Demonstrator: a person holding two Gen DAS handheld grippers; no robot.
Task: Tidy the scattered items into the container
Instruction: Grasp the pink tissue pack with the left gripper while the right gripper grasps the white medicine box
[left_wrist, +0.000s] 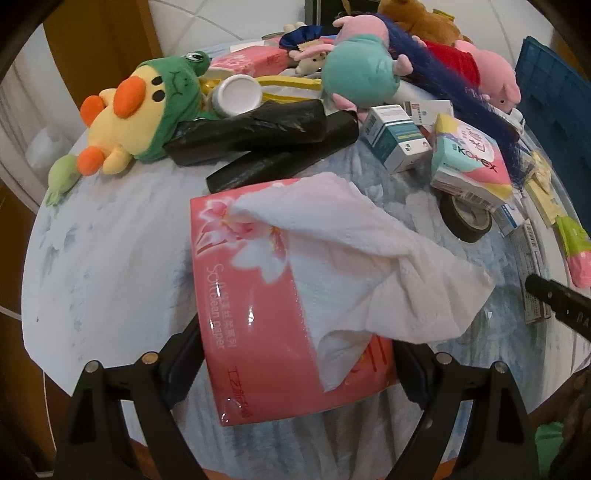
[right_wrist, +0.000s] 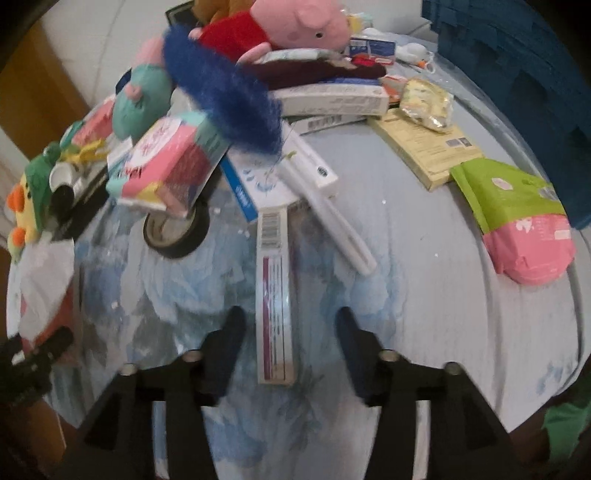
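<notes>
Nearest, left gripper (left_wrist: 295, 362): jaws spread wide, straddling the near end of a pink tissue pack (left_wrist: 258, 314) with a white tissue (left_wrist: 354, 258) pulled loose across its top; whether the pads press the pack's sides cannot be told.
Right gripper (right_wrist: 290, 343): jaws apart, a long narrow white box (right_wrist: 275, 295) lying between them with a clear gap on each side.
Surface: round table (left_wrist: 110, 266) under a pale blue floral cover.
Middle ground: black tape roll (left_wrist: 467, 218) beneath a Kotex pack (left_wrist: 471, 158); two black bag rolls (left_wrist: 258, 144); small medicine boxes (left_wrist: 391, 140); green-and-pink pouch (right_wrist: 517, 218); white stick-shaped item (right_wrist: 332, 218).
Far side: yellow duck plush in a green frog hood (left_wrist: 136, 110), white bottle (left_wrist: 238, 94), pig plush toys (right_wrist: 295, 26), blue fluffy duster (right_wrist: 221, 92).
Container: blue crate (right_wrist: 517, 62) at the table's far right edge.
</notes>
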